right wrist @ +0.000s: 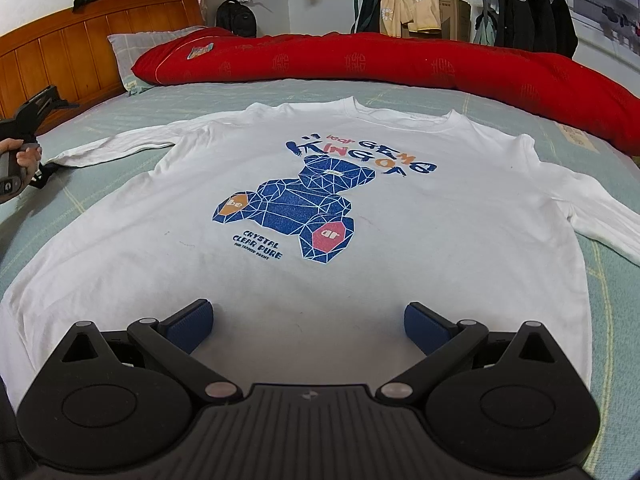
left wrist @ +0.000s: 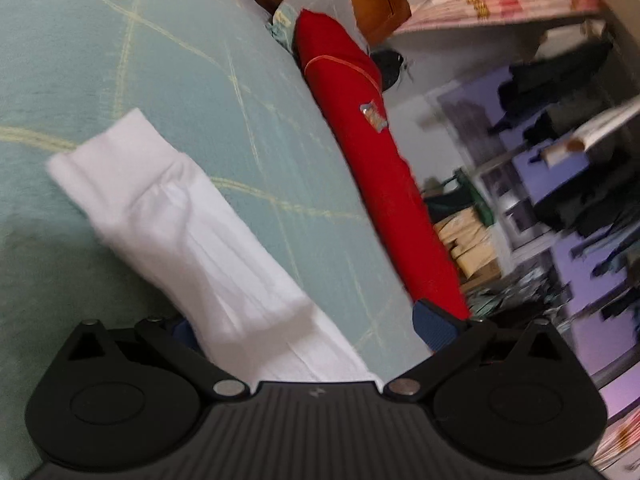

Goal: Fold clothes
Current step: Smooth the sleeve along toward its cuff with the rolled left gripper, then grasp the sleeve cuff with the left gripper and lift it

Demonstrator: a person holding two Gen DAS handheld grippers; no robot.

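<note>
A white long-sleeved shirt [right wrist: 360,240] with a blue bear print lies flat, front up, on the pale green bed sheet [right wrist: 180,100], both sleeves spread out. My right gripper [right wrist: 308,320] hovers open over the shirt's bottom hem, nothing between its blue pads. The left wrist view is tilted and blurred; the shirt's left sleeve [left wrist: 180,216] runs out from between the wide-apart fingers of my left gripper [left wrist: 310,328], which is open. One blue pad [left wrist: 436,328] shows fully; the other is partly hidden behind the sleeve. The left gripper [right wrist: 36,108] also appears beside the sleeve cuff, held by a hand [right wrist: 24,156].
A long red quilt roll [right wrist: 360,64] lies across the far side of the bed. A wooden headboard [right wrist: 60,48] and a grey pillow [right wrist: 132,48] are at the back left. A rack of dark jackets [right wrist: 532,12] and a backpack [right wrist: 236,16] stand beyond the bed.
</note>
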